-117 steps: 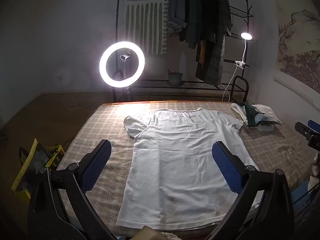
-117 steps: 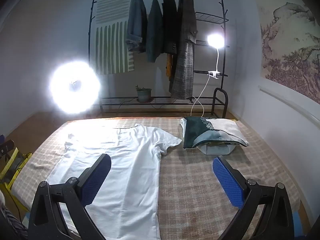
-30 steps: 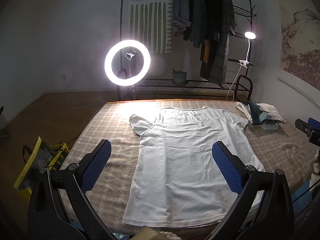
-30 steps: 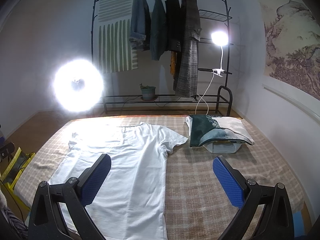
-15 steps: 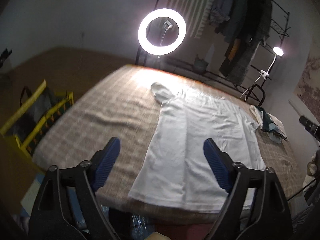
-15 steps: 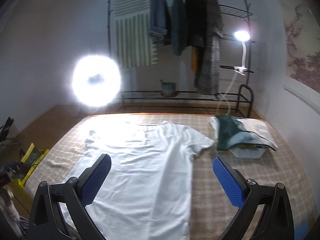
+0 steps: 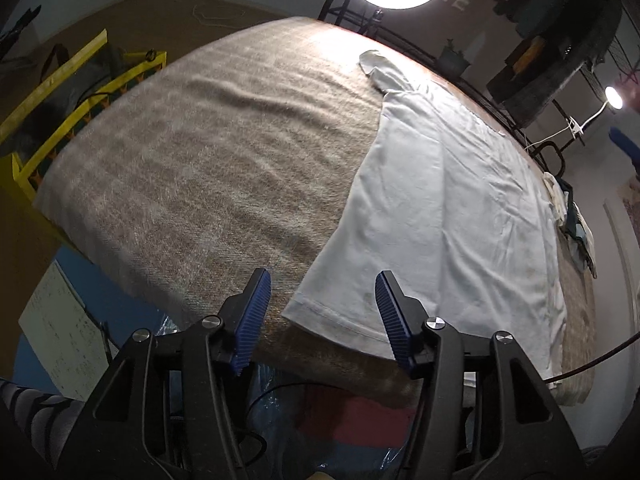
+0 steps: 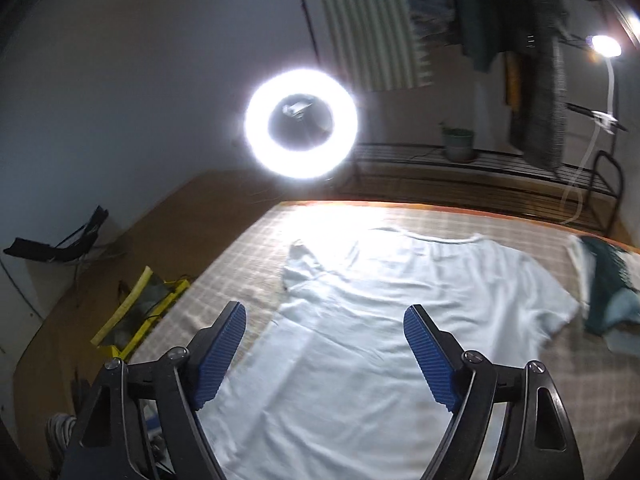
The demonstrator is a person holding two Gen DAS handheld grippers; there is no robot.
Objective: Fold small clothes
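The white T-shirt (image 7: pixel 448 200) lies spread flat, front up, on a bed covered by a beige plaid blanket (image 7: pixel 208 152) of coarse woven texture; the fabric is thin knit with shallow creases, short sleeves out to each side, the stitched hem at the near edge of the bed. The left gripper (image 7: pixel 322 316) points steeply down at the hem's near left corner, its jaws closing with ribbed blue pads either side of that corner but not pressing on it; whether the cloth lies between the pads or just below them cannot be told. The right gripper (image 8: pixel 324 354) hangs above the shirt's lower body, its jaws closing yet wide apart, nothing clamped. At the bed's far right side sits a stack of folded clothes (image 8: pixel 608 284), dark green and pale. Beyond the bed stand a glowing ring light (image 8: pixel 301 123), a black metal clothes rack (image 8: pixel 512 40) with hanging garments, and a small clip lamp (image 8: pixel 605 45). A yellow-trimmed bag (image 7: pixel 60 92) rests on the brown floor left of the bed.
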